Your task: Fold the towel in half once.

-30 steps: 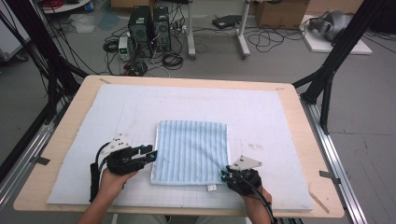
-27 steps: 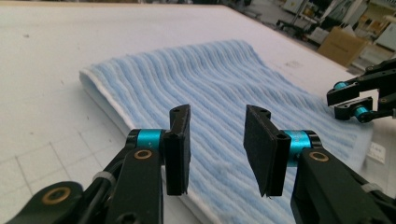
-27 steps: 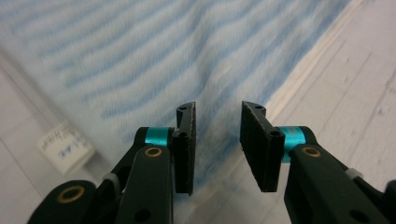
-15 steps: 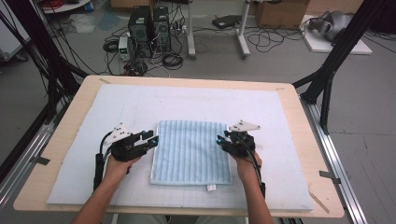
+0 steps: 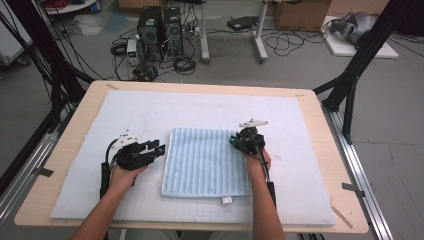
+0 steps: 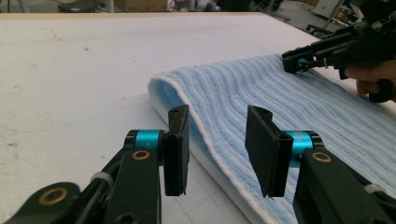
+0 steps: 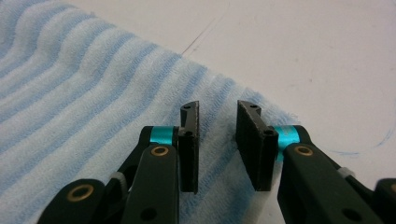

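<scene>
A folded blue striped towel (image 5: 206, 161) lies mid-counter (image 5: 310, 102) on a white mat (image 5: 150, 107). The left gripper (image 5: 159, 148), jaws apart, sits beside the towel's left edge; the right gripper (image 5: 233, 140), jaws apart, rests over its far right corner. Beyond the counter, computer towers (image 5: 160, 25) and cables (image 5: 295, 42) sit on a grey floor (image 5: 300, 70).

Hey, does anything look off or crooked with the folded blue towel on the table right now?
Nothing stands out. The towel lies flat and roughly square on the white mat, folded edges tidy, small tag poking out at its near edge. Both grippers are open beside it.
</scene>
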